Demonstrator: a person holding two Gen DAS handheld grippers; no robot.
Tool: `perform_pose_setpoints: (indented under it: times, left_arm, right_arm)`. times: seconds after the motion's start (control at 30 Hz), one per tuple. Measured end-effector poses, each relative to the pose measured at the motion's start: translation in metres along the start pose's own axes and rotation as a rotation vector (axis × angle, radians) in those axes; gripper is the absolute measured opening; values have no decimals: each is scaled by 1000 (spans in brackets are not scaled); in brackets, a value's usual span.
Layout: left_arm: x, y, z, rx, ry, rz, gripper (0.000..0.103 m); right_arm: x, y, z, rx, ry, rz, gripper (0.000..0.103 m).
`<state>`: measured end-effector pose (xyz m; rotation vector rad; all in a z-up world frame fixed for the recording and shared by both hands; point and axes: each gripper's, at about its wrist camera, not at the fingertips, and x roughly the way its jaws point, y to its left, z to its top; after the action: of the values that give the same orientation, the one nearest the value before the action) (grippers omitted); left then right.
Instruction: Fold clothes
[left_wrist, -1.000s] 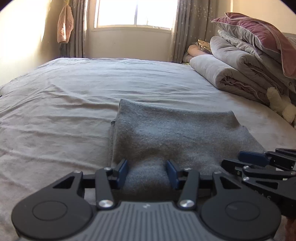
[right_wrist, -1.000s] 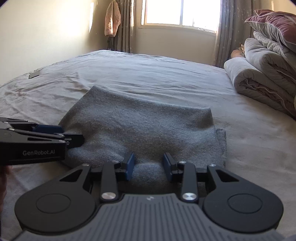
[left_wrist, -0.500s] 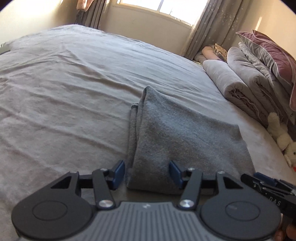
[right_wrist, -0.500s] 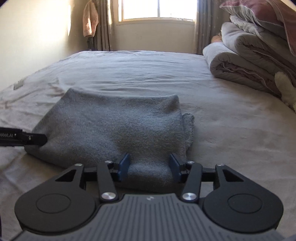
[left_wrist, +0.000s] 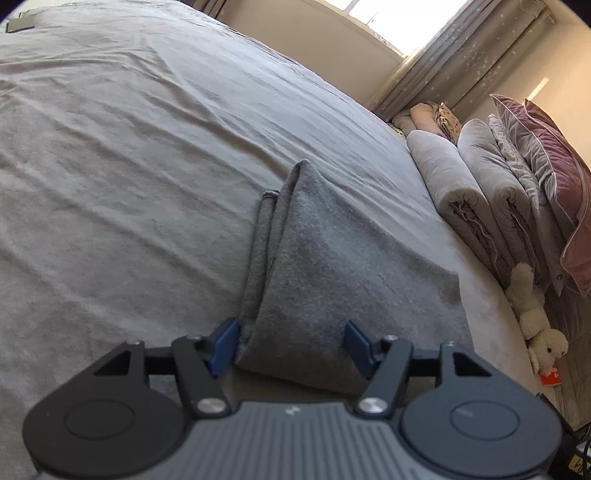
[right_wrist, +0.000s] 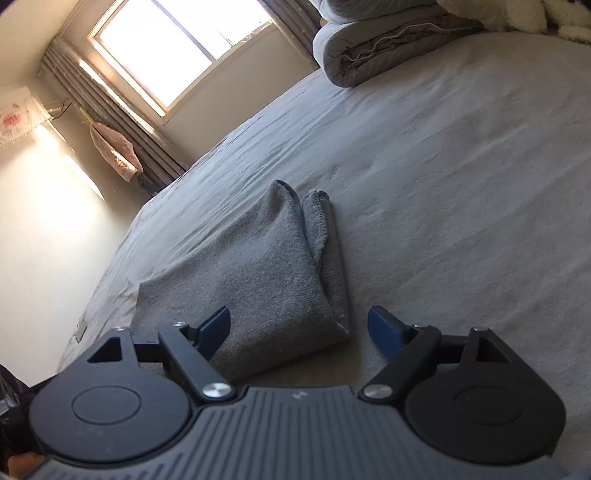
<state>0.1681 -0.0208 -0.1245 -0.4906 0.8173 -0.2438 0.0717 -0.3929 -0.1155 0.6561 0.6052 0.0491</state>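
Folded grey garment (left_wrist: 332, 280) lies on bed (left_wrist: 129, 147); nothing gripped.

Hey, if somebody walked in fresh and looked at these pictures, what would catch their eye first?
Probably the folded grey garment lying on the wide grey bed, straight ahead of both cameras. Next, the bright window at the far wall, and the stacked rolled quilts with a small plush toy along the bed's edge.
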Motion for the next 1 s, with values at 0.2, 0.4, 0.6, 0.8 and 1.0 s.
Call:
perform_pose_setpoints:
  times: [0.2,0.4,0.6,0.8,1.0]
  left_arm:
    - [6,-2,9,-24,3,9,49]
    - [5,7,11,-60,3,-22,22]
    - [-20,10,14,-67,2,-71,14]
    - [-63,12,-7,-55,72,-93,14]
    - [-119,17,-56,23,135,-44,14]
  right_arm:
    - [9,2,-4,32,-55,-20,74]
    - [12,-4,-4,118,-84,-45,29]
    - [-8,1,4,102,-80,-32,16]
    - [-51,8,-3,84,-5,-24,16]
    - [-102,11,-37,44,115,-39,15]
